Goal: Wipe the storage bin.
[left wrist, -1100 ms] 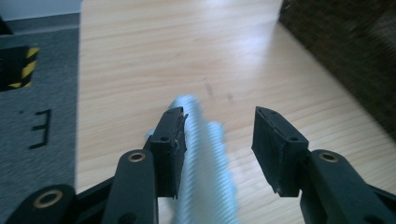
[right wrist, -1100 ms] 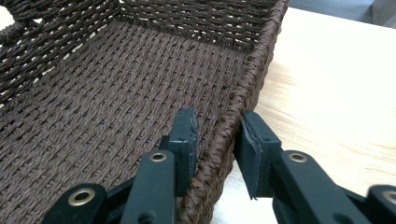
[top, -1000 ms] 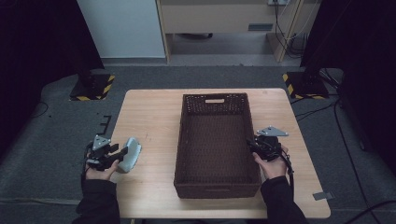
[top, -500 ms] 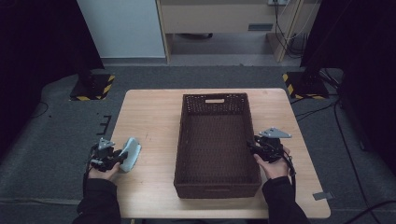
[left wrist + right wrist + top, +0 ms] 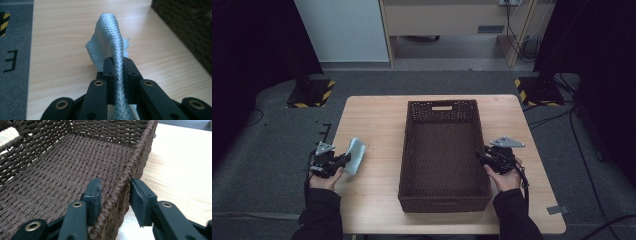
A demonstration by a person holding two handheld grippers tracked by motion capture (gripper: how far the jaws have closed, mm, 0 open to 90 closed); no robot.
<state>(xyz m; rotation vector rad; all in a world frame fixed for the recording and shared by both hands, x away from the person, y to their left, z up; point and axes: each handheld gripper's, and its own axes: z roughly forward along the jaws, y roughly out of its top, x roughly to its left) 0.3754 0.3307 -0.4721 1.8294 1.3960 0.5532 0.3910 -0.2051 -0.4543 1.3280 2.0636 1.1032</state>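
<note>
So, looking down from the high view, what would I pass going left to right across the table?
Left gripper → pale blue cloth → brown woven basket → right gripper.

One cloth (image 5: 354, 155), one basket (image 5: 445, 196).

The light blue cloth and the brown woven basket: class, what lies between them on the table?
In the high view, bare wooden table lies between the light blue cloth and the brown woven basket; nothing rests on that stretch.
</note>
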